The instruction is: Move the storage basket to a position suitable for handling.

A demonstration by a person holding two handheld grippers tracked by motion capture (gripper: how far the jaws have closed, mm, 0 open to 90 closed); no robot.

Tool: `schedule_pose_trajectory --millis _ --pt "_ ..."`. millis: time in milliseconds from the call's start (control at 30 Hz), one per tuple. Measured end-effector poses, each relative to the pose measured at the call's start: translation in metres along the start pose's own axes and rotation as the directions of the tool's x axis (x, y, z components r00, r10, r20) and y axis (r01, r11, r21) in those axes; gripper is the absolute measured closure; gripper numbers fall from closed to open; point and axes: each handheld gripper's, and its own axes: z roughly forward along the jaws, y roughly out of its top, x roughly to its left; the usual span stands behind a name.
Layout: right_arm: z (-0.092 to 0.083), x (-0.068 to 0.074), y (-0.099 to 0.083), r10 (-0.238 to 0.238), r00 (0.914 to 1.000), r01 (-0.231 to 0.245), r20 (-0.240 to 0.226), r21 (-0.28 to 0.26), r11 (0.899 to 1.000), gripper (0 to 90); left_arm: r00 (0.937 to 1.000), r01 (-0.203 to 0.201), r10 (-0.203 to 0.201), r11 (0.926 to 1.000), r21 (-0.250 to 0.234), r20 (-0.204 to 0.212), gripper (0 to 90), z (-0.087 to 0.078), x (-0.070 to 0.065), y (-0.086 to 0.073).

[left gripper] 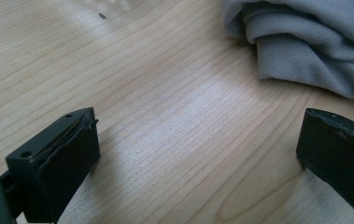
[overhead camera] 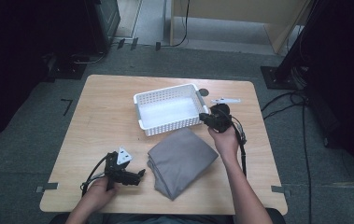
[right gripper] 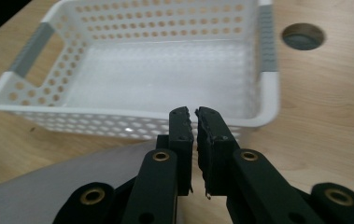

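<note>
While the white basket (right gripper: 132, 70) seemingly sits empty, right tongs (right gripper: 194, 114) closed; left tongs (left gripper: 198, 154) open.

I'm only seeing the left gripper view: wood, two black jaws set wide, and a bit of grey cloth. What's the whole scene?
Observer: From the high view, that cloth is folded and lies near the middle of a wooden table.
Operator: Anything else on the table?
Observer: An empty white basket with a perforated wall sits just beyond the cloth.
Operator: Where's the other hand?
Observer: It holds the right gripper near the basket's right end, jaws shut with nothing between them.
Operator: And mine?
Observer: The left gripper rests low at the table's near left, pointing toward the cloth without touching it.
</note>
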Motion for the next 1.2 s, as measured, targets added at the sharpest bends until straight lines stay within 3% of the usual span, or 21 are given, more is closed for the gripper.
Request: schedule_pose_trajectory --millis 167,200,367,567,800,1200 --pt "0.010 0.019 -0.008 -0.039 0.9971 0.039 -0.065 0.000 0.999 86.4 1.0000 0.000 0.000 1.0000 0.000 0.000 0.0 0.000 0.000 0.000" --pt "0.018 0.031 -0.012 -0.071 0.9930 0.071 -0.094 0.001 0.997 86.8 1.0000 0.000 0.000 1.0000 0.000 0.000 0.0 0.000 0.000 0.000" --pt "0.035 0.058 -0.018 -0.138 0.9785 0.138 -0.153 -0.010 0.990 85.9 1.0000 0.000 0.000 1.0000 0.000 0.000 0.0 0.000 0.000 0.000" --pt "0.062 0.086 -0.022 -0.178 0.9633 0.185 -0.200 0.016 0.983 85.6 1.0000 0.001 -0.001 1.0000 -0.001 0.000 0.0 0.000 0.000 0.000" --pt "0.088 0.104 -0.018 -0.202 0.9543 0.214 -0.220 0.031 0.976 82.2 1.0000 0.001 -0.001 1.0000 -0.001 0.000 0.0 0.000 0.000 0.000" --pt "0.116 0.119 -0.005 -0.212 0.9508 0.220 -0.226 0.013 0.975 75.6 1.0000 0.000 0.000 1.0000 0.000 0.000 0.0 0.000 0.000 0.000"
